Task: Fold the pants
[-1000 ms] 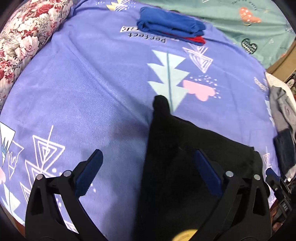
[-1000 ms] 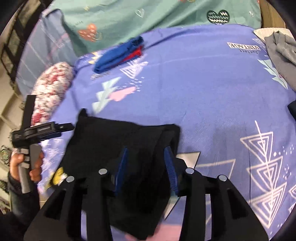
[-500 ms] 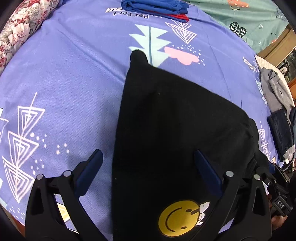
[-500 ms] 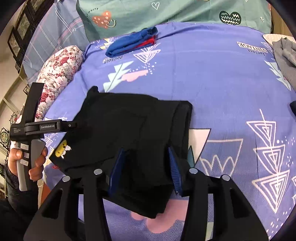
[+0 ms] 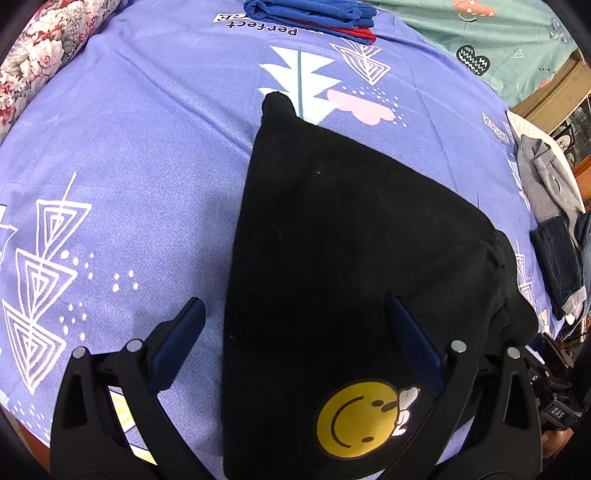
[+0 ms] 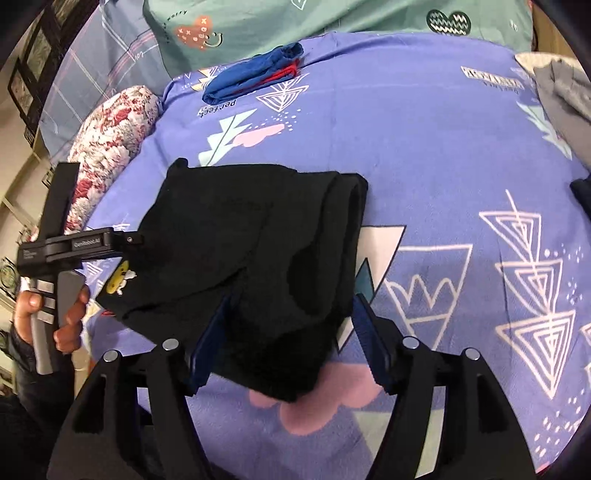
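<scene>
Black pants (image 5: 351, 258) lie folded on the purple bedsheet (image 5: 147, 166), a yellow smiley patch (image 5: 354, 417) at their near edge. My left gripper (image 5: 295, 339) hangs open above them, one finger over the sheet and the other over the cloth. In the right wrist view the thick folded end of the pants (image 6: 295, 280) lies between the fingers of my right gripper (image 6: 291, 332), whose jaws are opening; the pads look just clear of the cloth. A hand (image 6: 70, 317) holds the left gripper's handle at the pants' left edge.
A stack of folded blue and red clothes (image 6: 255, 74) sits at the far side of the bed. A floral pillow (image 6: 110, 136) lies at the left. Grey clothing (image 5: 546, 177) and a dark folded item (image 5: 557, 266) lie at the right edge. A green pillow (image 6: 332, 22) is behind.
The right gripper's jaws have spread apart around the folded end of the pants. The left gripper came forward over the pants, bringing the smiley patch into view, then held still.
</scene>
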Demonstrator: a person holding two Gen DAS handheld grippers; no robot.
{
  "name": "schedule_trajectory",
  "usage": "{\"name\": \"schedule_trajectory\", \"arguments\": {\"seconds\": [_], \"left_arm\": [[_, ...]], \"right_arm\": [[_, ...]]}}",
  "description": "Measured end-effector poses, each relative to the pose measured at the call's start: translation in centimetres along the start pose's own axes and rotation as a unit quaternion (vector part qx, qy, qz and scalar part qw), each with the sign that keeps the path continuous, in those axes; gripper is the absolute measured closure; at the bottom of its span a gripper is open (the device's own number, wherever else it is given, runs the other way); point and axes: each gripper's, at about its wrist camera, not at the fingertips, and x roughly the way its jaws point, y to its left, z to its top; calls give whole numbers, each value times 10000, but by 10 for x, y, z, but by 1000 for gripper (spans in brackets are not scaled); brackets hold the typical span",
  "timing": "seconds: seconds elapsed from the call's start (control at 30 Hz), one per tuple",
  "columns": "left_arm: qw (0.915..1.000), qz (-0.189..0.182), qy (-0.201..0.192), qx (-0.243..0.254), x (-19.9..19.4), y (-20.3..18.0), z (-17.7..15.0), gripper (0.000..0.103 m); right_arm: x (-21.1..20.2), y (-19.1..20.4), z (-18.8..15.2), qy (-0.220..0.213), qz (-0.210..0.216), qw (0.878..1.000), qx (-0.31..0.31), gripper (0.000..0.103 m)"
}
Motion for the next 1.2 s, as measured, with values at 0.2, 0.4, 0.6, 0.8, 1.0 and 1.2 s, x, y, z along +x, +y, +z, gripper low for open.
{"name": "schedule_trajectory", "arguments": {"seconds": [0.2, 0.4, 0.6, 0.8, 1.0, 1.2], "left_arm": [[9999, -110, 31, -61, 1, 5, -6, 3], [9974, -613, 319, -208, 0, 21, 10, 3], [9888, -1210, 763, -422, 14, 29, 21, 2], [9871, -1230, 1028, 51, 27, 8, 32, 4], [9903, -841, 887, 659, 31, -22, 35, 39], [9892, -1156, 434, 792, -1, -23, 43, 72]], "right_arm": [[14, -1, -7, 232, -76, 9997, 36, 34], [7, -24, 3, 236, 784, 9938, 758, 31], [16, -45, 16, 287, 1134, 9841, 1335, 28], [40, -51, 30, 427, 1558, 9733, 1629, 23], [61, -20, 49, 483, 1304, 9847, 1046, 38], [47, -9, 61, 378, 1453, 9851, 843, 60]]}}
